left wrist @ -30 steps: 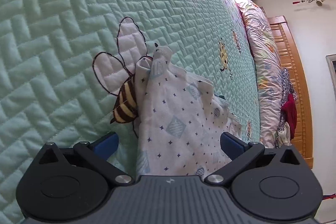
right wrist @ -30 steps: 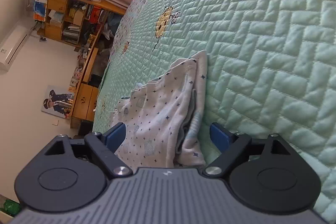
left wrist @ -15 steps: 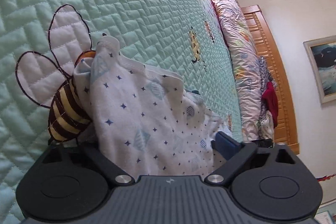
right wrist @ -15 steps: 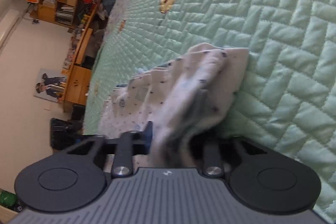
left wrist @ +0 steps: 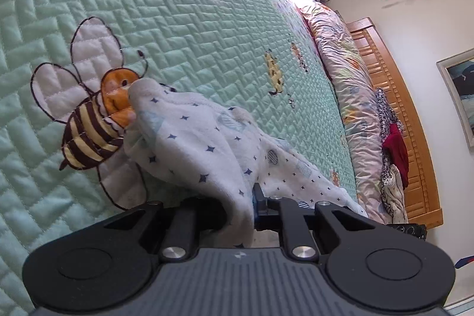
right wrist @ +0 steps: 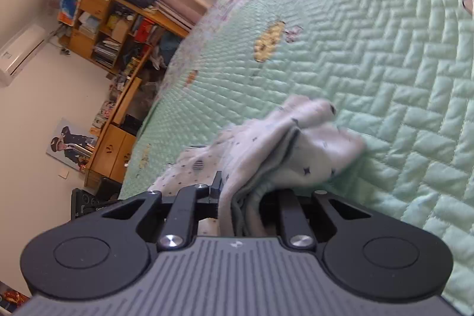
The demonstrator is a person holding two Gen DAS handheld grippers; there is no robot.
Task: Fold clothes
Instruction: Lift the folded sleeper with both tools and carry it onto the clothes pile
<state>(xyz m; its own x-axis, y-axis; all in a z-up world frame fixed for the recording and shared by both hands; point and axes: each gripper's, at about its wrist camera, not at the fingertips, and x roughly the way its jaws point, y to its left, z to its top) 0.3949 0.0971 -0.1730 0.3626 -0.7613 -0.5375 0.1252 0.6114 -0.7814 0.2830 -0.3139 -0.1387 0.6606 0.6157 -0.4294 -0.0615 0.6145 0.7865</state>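
Soft starred garment (bunched), quilted bedspread

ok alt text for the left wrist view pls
The left gripper is closing on a fold of white star-print garment bunched on a mint green quilt. An embroidered bee lies beside it.

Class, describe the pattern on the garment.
White garment with small dark-blue stars and pale-blue patches; clearest in the left wrist view.
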